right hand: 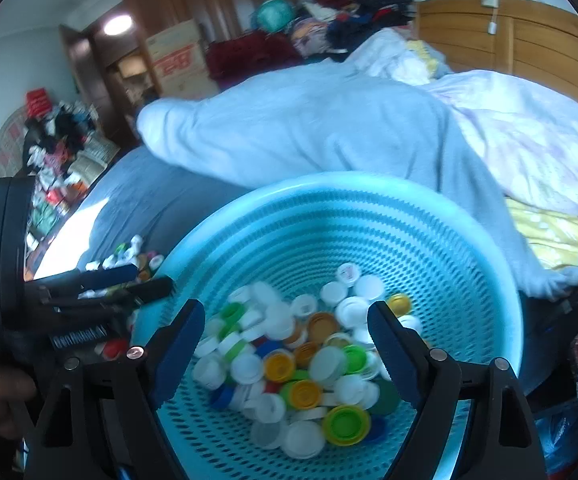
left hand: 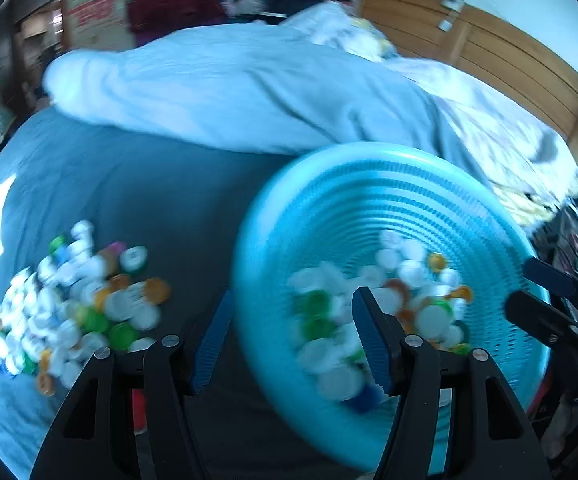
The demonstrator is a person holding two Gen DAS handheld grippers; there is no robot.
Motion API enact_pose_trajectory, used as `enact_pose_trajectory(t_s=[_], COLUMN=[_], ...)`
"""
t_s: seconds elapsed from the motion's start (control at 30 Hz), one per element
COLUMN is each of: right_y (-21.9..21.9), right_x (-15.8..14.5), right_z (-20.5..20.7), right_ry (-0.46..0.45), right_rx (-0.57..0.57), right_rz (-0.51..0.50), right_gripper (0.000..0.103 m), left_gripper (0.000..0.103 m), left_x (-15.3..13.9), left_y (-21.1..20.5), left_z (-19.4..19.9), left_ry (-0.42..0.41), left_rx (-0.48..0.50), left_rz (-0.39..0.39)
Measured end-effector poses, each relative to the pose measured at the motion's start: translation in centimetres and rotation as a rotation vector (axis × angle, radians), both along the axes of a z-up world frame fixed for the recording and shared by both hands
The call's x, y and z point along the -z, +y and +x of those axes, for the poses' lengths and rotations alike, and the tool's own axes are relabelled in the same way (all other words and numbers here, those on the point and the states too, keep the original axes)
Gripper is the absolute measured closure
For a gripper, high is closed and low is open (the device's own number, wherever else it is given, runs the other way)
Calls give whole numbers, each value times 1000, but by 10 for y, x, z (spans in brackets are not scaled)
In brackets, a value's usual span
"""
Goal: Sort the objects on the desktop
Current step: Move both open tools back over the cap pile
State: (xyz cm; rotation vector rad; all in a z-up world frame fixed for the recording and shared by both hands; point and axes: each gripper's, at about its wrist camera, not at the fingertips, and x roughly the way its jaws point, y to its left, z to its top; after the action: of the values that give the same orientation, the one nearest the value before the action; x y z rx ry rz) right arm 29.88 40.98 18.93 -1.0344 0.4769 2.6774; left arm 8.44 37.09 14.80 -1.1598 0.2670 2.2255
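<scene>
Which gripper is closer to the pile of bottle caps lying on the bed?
Left. The left gripper hangs beside the pile of caps, by the basket rim. The right gripper hangs over the basket.

The basket (right hand: pixel 369 216) is glossy turquoise plastic, its wall pierced with small holes. The bottle caps (right hand: pixel 297 364) in it look like smooth plastic, some ribbed at the rim. The bedsheet (left hand: pixel 129 184) is matt cloth, and the headboard (right hand: pixel 529 40) seems varnished wood.
</scene>
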Motion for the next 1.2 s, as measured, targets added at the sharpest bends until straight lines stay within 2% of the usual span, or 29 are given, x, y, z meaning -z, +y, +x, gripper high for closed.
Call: enact_pose_trajectory(t_s=[0.2,0.4,0.53,0.73,0.9,1.07,1.13,1.2], right_y=[-40,-75,-98,-138,-185,-220,-235,-250], right_x=[3,-5,-6,-8,-6,9,23,45], right_z=[-16,-21,-23,-28,-33,-41,-48,-58], right_ry=[-18,8,16,14,9,-13,-43,-108], right_rx=[-101,-149,-189,-266,-401,-500,-544,-599], right_rz=[10,39,53,74,99,96,86,77], right_gripper=[15,9,8,5,5,6,10,39], left_gripper=[47,47,47,47,47,47,47,47], left_x=[6,10,12,29,47,58,65,69], left_y=[-77,-128,-153,-192,-237,-281,-298,-314], left_z=[-21,-14,-9,-7,-9,-10,-12,-12], left_ry=[-39,-29,-34,-53,-73,-69,-64,-35], left_rx=[-168,-238,-279,-349,-460,-561,-608,-669], left_rz=[37,48,66,66,52,42,30,17])
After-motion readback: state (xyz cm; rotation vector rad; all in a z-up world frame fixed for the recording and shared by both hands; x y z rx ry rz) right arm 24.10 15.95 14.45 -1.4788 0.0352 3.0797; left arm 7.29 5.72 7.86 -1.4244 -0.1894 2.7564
